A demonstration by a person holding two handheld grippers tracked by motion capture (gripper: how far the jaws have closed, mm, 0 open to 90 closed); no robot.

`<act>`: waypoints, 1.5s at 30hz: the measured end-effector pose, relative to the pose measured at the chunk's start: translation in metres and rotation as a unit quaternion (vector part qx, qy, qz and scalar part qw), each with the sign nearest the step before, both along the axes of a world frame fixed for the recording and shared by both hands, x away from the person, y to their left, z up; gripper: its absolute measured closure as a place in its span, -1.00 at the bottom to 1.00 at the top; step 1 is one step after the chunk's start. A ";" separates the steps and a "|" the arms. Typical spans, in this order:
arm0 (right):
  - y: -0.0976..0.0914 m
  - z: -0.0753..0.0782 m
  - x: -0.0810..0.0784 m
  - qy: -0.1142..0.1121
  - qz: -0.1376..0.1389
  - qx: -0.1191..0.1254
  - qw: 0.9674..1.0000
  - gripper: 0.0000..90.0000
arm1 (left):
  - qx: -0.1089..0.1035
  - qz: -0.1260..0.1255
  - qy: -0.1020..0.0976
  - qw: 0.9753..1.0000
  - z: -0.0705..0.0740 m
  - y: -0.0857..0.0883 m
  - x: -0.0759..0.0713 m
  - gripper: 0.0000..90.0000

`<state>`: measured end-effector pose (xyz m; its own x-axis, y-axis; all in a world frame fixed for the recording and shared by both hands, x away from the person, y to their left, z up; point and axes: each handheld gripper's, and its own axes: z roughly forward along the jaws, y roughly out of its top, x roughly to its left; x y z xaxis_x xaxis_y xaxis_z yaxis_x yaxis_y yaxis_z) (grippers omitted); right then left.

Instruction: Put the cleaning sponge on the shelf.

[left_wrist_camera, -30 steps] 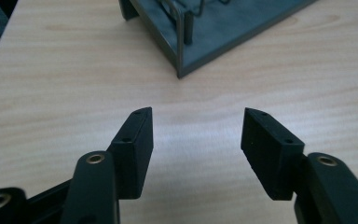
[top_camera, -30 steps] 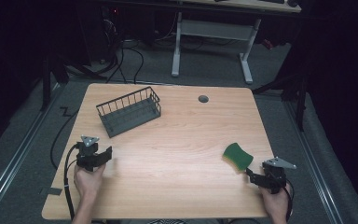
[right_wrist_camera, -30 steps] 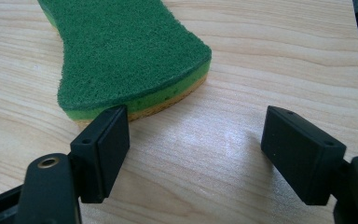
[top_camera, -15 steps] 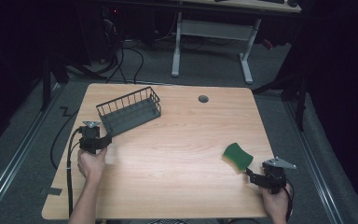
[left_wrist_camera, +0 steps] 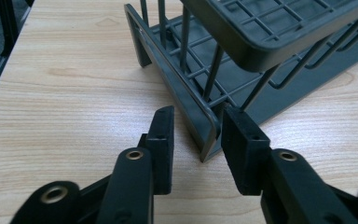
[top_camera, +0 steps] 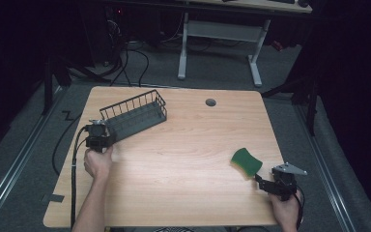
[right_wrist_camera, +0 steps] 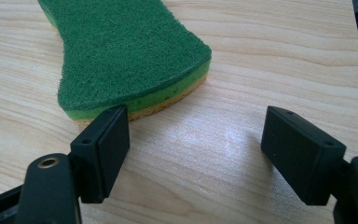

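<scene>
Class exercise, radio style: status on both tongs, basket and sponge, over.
Left tongs closing astride basket corner wall, not yet clamped. Right tongs open beside sponge. Nothing in the way.

No text, label, brand, number or sign can be read anywhere in these pictures.
</scene>
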<state>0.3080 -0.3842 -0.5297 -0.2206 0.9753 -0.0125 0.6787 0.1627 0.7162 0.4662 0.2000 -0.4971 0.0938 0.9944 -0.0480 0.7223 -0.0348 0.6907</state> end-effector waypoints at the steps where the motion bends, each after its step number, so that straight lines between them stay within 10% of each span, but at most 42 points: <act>1: 0.000 0.000 0.000 0.000 0.000 0.000 1.000 -0.47 | -0.001 -0.001 0.001 1.000 0.000 0.000 0.000 0.48; 20: 0.000 0.000 0.000 0.000 0.000 0.000 1.000 -0.47 | -0.006 -0.017 0.014 1.000 -0.008 -0.002 0.006 0.88; 45: -0.001 0.000 -0.001 0.000 0.004 0.001 1.000 -0.45 | -0.008 -0.066 -0.001 0.998 -0.010 -0.013 0.000 0.92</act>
<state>0.3073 -0.3852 -0.5296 -0.2292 0.9733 -0.0105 0.6774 0.1672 0.7164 0.4664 0.1867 -0.5069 0.2233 0.9727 -0.0630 0.7105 -0.1182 0.6937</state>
